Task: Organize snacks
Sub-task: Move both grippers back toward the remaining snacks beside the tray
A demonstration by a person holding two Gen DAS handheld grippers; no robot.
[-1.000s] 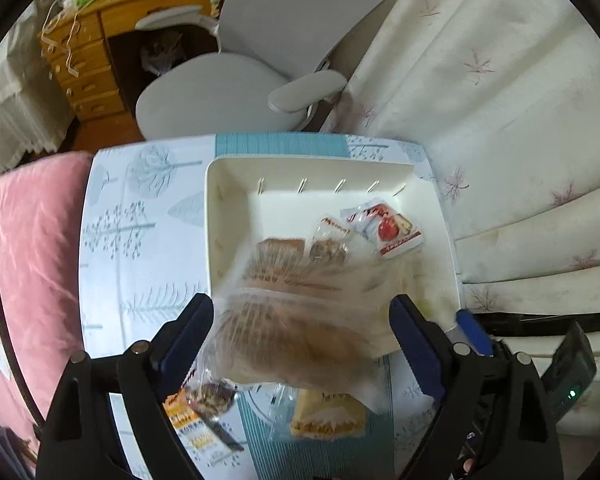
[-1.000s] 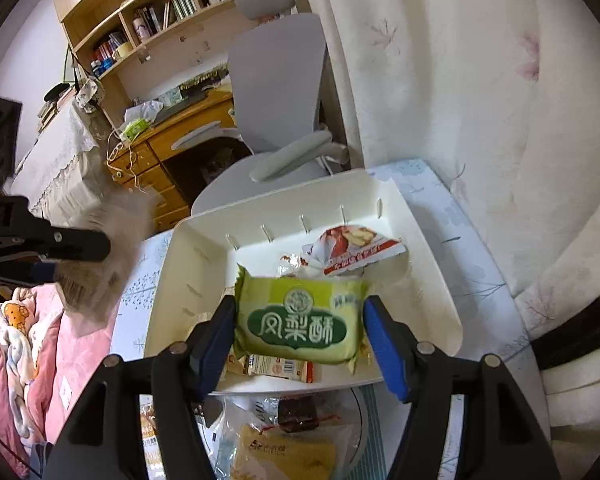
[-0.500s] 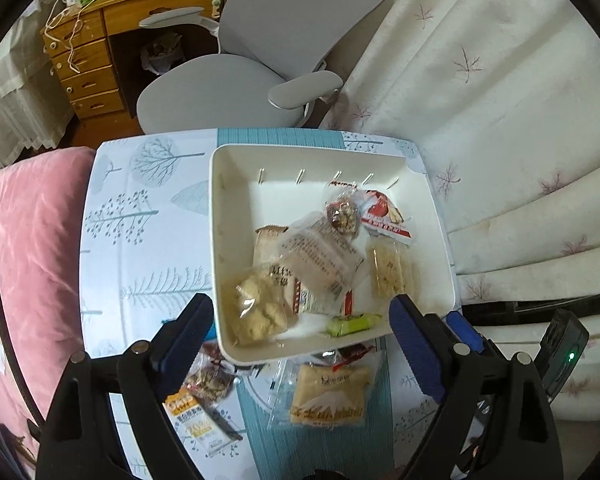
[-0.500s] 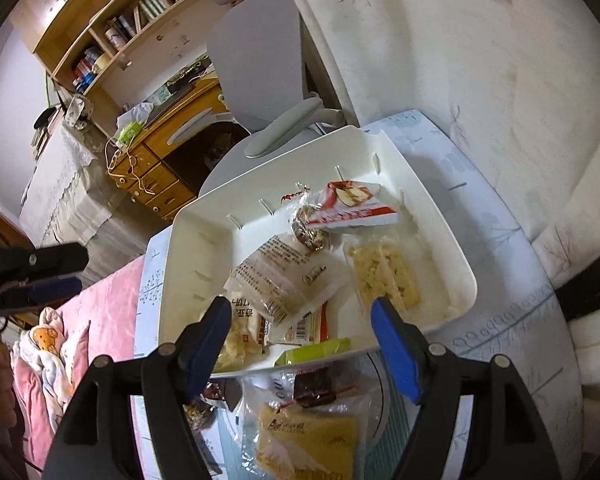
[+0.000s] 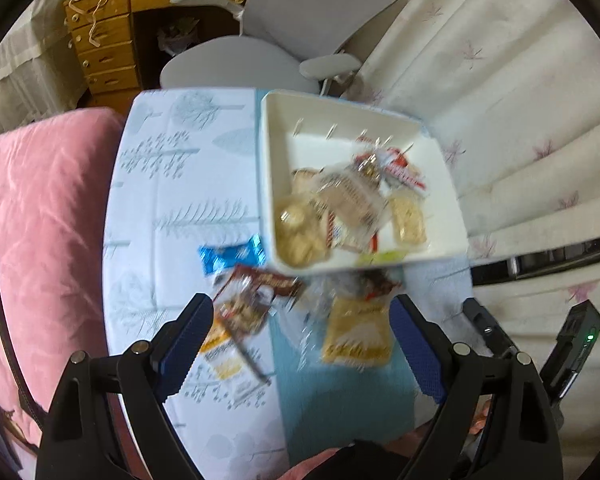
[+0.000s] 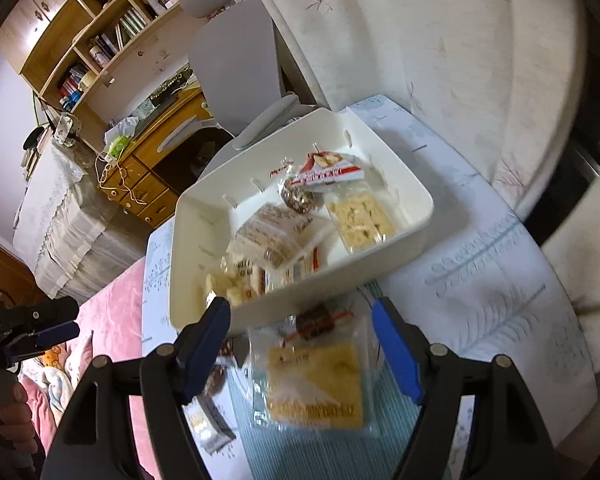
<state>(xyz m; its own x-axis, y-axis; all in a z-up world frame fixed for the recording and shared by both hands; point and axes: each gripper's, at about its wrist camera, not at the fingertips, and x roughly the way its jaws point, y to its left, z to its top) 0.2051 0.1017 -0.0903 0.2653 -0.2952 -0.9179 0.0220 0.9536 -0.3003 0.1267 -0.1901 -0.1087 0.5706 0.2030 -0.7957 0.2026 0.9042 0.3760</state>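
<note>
Several snacks (image 6: 300, 236) already in white bin (image 5: 448, 216); more loose on tabletop (image 5: 172, 216). Between picks: left gripper (image 5: 304, 344) and right gripper (image 6: 300, 344) spread, empty. Next, likely: straddle yellow packet (image 6: 316, 388), pinch gently.

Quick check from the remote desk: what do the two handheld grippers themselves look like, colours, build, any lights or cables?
Both match: the left gripper and right gripper have black plastic frames with silver screw heads, and two fingers faced with ribbed blue pads. A black cable runs past the left one. A small black unit with a green light shows at the left view's right edge.
</note>
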